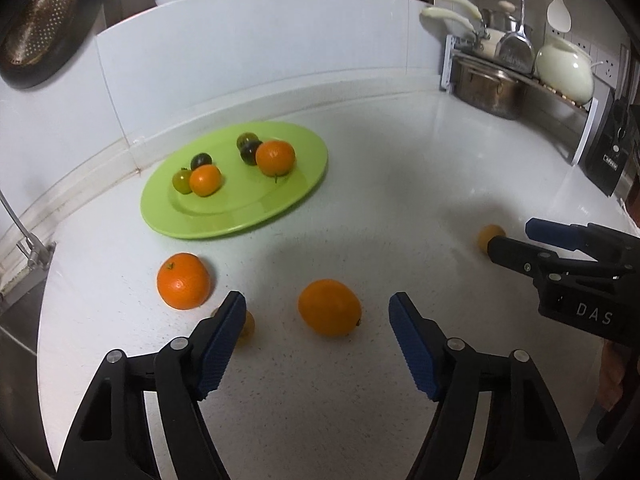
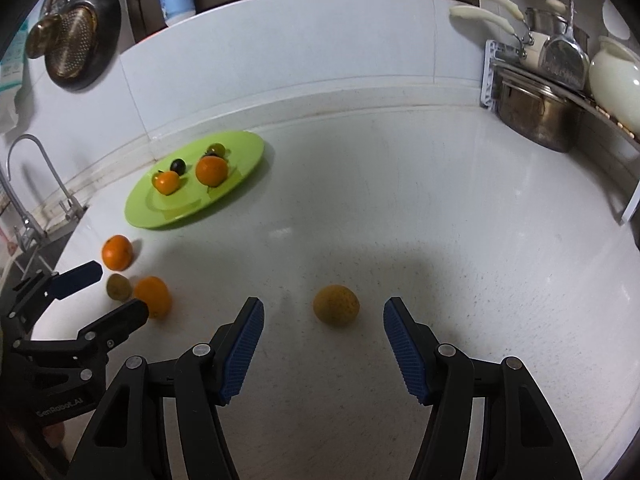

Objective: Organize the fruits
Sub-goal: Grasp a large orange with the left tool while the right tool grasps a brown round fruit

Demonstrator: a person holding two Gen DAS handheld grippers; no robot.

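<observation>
A green plate (image 1: 256, 208) (image 2: 160, 216) lies near the back wall and holds two oranges and several small dark-green fruits. On the counter, an oval orange (image 1: 329, 307) (image 2: 154, 295) lies between the fingers of my open left gripper (image 1: 318, 314). A round orange (image 1: 183, 281) (image 2: 117, 252) lies to its left. A small yellowish fruit (image 1: 246, 326) (image 2: 118, 287) is half hidden behind the left finger. My right gripper (image 2: 324, 316) is open around a dull yellow-orange fruit (image 2: 335, 305) (image 1: 489, 237) and shows in the left wrist view (image 1: 516, 238).
A dish rack (image 1: 520, 80) with pots, pans and a white kettle fills the back right corner. A sink faucet (image 2: 28, 184) stands at the left edge. A strainer (image 2: 76, 36) hangs on the wall. A black appliance (image 1: 612, 152) stands at the far right.
</observation>
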